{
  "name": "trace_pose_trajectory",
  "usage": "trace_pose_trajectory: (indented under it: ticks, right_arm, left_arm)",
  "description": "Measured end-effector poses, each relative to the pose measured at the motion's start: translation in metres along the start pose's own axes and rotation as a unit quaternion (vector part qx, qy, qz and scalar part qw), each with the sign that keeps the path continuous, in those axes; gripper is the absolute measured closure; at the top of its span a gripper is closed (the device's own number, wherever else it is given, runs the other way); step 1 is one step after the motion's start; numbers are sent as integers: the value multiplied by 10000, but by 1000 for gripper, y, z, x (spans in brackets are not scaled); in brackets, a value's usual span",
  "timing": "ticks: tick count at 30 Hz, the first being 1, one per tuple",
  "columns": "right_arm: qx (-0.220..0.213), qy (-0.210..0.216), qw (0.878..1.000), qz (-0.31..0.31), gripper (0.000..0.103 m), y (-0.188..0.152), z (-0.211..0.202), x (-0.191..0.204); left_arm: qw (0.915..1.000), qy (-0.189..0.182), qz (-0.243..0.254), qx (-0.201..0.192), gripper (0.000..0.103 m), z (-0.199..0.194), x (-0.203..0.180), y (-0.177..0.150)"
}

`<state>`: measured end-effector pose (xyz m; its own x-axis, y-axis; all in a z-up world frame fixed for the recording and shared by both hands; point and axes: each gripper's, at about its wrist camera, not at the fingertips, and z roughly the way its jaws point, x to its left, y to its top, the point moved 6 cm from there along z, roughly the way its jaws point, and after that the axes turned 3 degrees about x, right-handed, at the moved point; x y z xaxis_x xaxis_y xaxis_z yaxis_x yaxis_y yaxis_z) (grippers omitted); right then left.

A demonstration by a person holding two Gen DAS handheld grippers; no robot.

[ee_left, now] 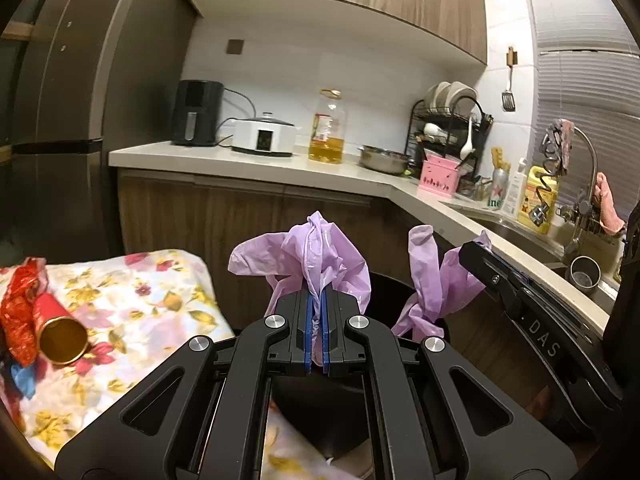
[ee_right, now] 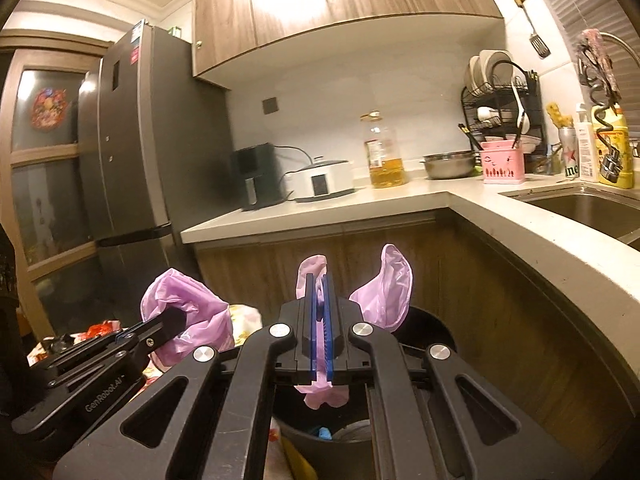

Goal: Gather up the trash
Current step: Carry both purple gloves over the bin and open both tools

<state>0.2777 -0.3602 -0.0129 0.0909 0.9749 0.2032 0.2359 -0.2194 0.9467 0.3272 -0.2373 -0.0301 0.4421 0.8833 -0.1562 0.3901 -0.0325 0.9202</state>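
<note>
A purple trash bag (ee_left: 296, 256) is held up by its rim over a black bin (ee_left: 386, 292). In the left wrist view my left gripper (ee_left: 319, 294) is shut on a bunched fold of the bag. At the right of that view my right gripper (ee_left: 476, 250) pinches another flap. The right wrist view shows the right gripper (ee_right: 318, 282) shut on the purple bag (ee_right: 390, 288), and the left gripper (ee_right: 176, 317) clamps a fold at the left. Below them the bin (ee_right: 434, 330) holds some trash. A red paper cup (ee_left: 60, 330) and a red wrapper (ee_left: 18, 312) lie on a floral cloth (ee_left: 140, 292).
An L-shaped counter (ee_right: 400, 196) wraps behind and to the right of the bin, with a sink (ee_right: 588, 208) at the right. On it stand an air fryer (ee_left: 196, 114), a white cooker (ee_left: 264, 136), an oil bottle (ee_left: 328, 128), a steel bowl (ee_left: 382, 158) and a dish rack (ee_left: 448, 120). A tall fridge (ee_right: 140, 140) stands at the left.
</note>
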Motion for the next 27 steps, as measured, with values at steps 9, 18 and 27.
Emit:
trace_pose_trajectory:
  ticks: [9,18,27]
  right_arm:
    - [97,-40,9999,65,99,-7,12,-11]
    - [180,28,9997,156,99,-9,24,-19]
    - [338,83,9991,230,99,-14,35,-25]
  left_arm:
    - [9998,-14,119,144,101,30,-13,-5]
    - [9995,-161,97,251,101,51,-17,-9]
    - [9988,-229,87,413,100,67,-19,-16]
